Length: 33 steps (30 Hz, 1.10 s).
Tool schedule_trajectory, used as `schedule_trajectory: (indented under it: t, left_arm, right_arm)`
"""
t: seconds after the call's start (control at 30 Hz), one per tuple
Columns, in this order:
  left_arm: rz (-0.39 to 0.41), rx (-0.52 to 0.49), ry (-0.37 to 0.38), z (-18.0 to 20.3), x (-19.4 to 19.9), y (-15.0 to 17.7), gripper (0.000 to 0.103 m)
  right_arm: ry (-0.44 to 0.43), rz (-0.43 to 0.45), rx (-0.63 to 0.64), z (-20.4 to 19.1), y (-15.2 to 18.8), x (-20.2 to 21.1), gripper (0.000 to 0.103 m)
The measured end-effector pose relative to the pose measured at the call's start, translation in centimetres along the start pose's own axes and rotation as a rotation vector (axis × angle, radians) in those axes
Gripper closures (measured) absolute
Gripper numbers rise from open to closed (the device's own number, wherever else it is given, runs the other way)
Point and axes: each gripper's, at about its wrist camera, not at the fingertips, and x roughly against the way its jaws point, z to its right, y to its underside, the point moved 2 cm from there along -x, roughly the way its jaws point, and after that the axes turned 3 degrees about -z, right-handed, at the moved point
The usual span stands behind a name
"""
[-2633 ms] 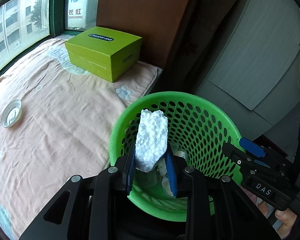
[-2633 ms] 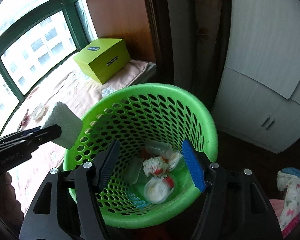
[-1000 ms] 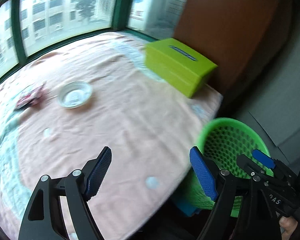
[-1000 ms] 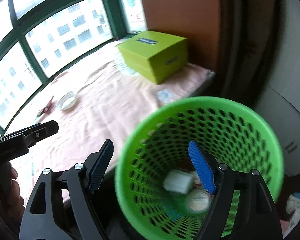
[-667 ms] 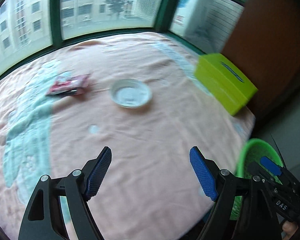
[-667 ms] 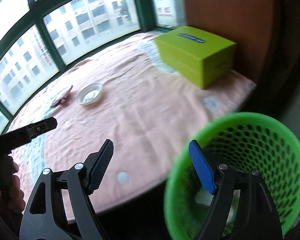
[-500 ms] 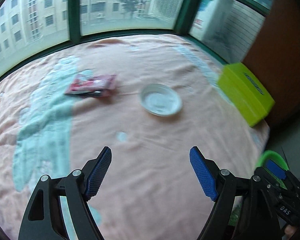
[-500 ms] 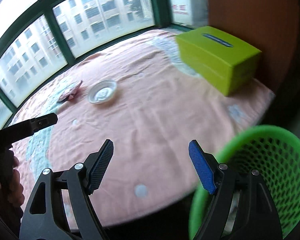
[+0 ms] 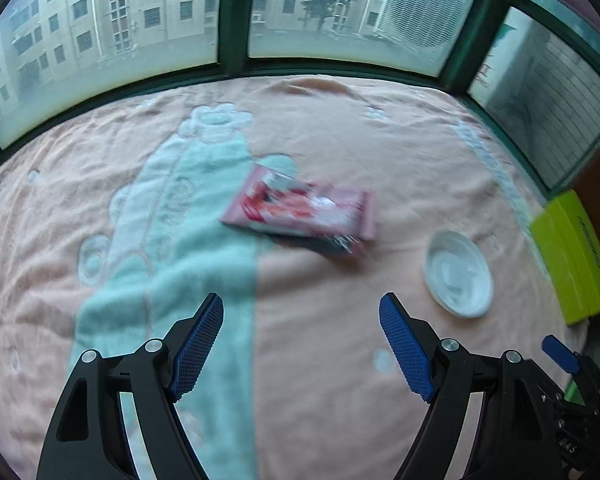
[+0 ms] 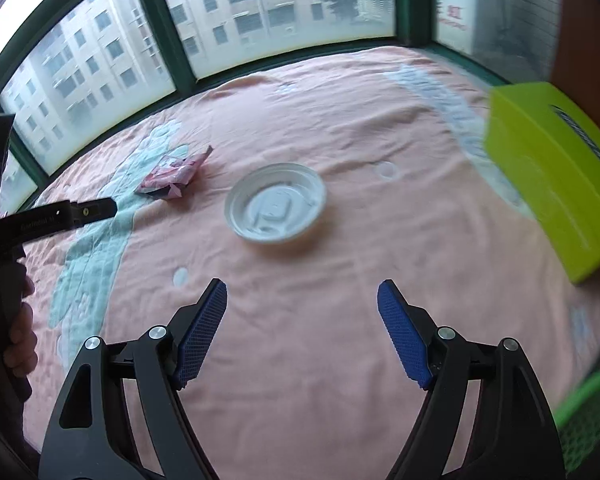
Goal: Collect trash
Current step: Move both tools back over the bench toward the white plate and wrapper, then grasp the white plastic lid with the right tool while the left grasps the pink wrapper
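Both views have swung away from the green basket (image 10: 588,412) since 2.6 s ago: the foam block the left hand-held gripper (image 9: 300,344) clamped then is gone from its jaws, and the basket now shows only as a sliver at the lower right edge of the right wrist view.

Left hand-held gripper: released, jaws spread wide, nothing between them. It hangs over the pink blanket (image 9: 340,140). Ahead of it, just beyond the gap between its fingers, lies a pink snack wrapper (image 9: 300,206), flat on the blanket, blurred. Ahead and to the right of its right finger sits a white plastic lid (image 9: 458,274), well apart from the wrapper. Farther right, a lime-green box (image 9: 572,252) at the blanket's edge.

Right hand-held gripper (image 10: 302,328): also released, jaws wide, empty. White plastic lid (image 10: 276,208) lies straight ahead of it, rim up. Pink snack wrapper (image 10: 172,174) ahead and to the left, crumpled, with the tip of the left hand-held gripper (image 10: 96,208) near its left side, not touching. Lime-green box (image 10: 552,176) ahead to the right. Window (image 10: 260,12) beyond the blanket.
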Motion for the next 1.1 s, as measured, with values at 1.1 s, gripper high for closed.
schedule_trajectory:
  t: [1.1]
  left_arm:
    - [-0.180, 0.225, 0.011, -3.1, -8.4, -6.5, 0.018]
  right_arm:
    - [0.050, -0.076, 0.097, -1.8, -4.6, -10.6, 0.010]
